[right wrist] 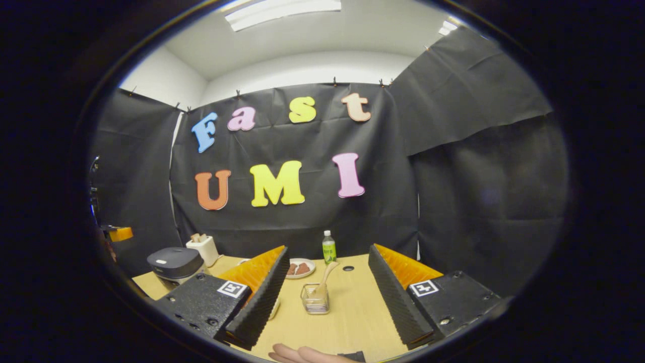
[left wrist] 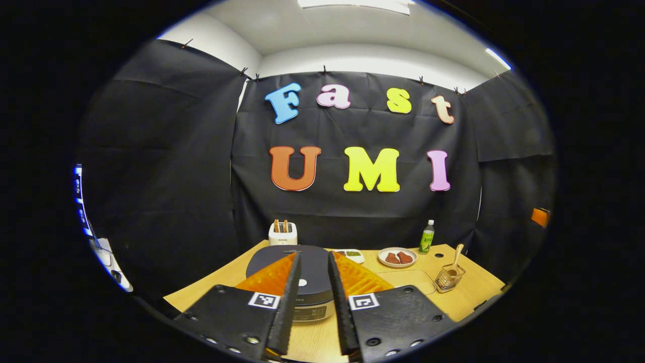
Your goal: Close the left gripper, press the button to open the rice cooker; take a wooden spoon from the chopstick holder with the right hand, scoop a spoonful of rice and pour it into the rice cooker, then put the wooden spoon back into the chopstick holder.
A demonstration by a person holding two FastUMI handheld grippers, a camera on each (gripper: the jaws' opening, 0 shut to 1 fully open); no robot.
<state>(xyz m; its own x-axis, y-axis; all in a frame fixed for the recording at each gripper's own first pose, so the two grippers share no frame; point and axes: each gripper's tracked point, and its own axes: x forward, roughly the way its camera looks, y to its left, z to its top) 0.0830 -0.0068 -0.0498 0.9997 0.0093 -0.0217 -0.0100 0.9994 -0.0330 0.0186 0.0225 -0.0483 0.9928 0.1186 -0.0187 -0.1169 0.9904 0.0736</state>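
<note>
Left hand-held gripper [left wrist: 313,262]: fingers only a narrow gap apart, nearly clenched, nothing between them; it hangs over the rice cooker, tips at about 12 o'clock from its own base.
Rice cooker [left wrist: 312,275]: dark, lid down, sitting on the counter [left wrist: 468,290] right between the left fingers; in the right gripper view it sits off at 9 o'clock [right wrist: 175,262].
Right hand-held gripper [right wrist: 327,269]: released, fingers spread wide, gripping nothing, aimed across the counter [right wrist: 352,312].
Chopstick holder [right wrist: 315,298]: standing on the counter between the right fingers, apart from both; in the left gripper view it's at 3 o'clock of the rice cooker [left wrist: 448,278].
Wooden spoon [right wrist: 325,277]: upright in the holder, leaning toward 1 o'clock; also seen from the left side [left wrist: 457,254].
Toaster [left wrist: 282,233]: at 12 o'clock behind the rice cooker, against the wall.
Bottle [right wrist: 329,248]: at 12 o'clock beyond the holder.
Plate [left wrist: 397,257]: just beside the bottle, brown food on it.
Hand [right wrist: 302,354]: bare fingers at the bottom edge, 6 o'clock.
</note>
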